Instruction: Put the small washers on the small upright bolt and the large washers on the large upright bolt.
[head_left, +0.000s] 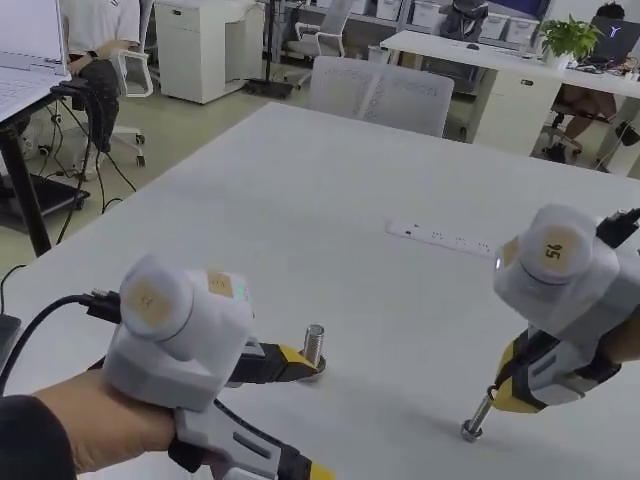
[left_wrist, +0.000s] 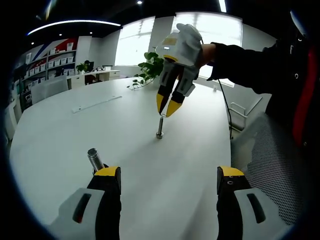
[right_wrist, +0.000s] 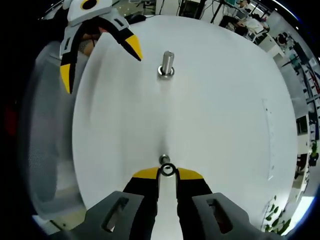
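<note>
Office desks, a potted plant and a mesh-backed chair stood behind the white bench, which carried everything in use.

The right hand-held gripper pointed down at the bench with its jaws drawn narrow, pinching one small washer between the yellow tips. That washer sat right at the top of the small bolt, which stood on its head directly under the tips; whether the ring had reached the thread could not be told.

The left hand-held gripper lay low over the bench with its jaws spread wide and nothing between them. The large bolt stood upright just outside the tip of one jaw, very close to it. A ring showed around that bolt's foot in the right gripper view, though whether it was a washer or the bolt's own head could not be told.

Two bolts stood on the bench, one large and one small, well apart. One washer could be counted. Farther back lay one white power strip.
</note>
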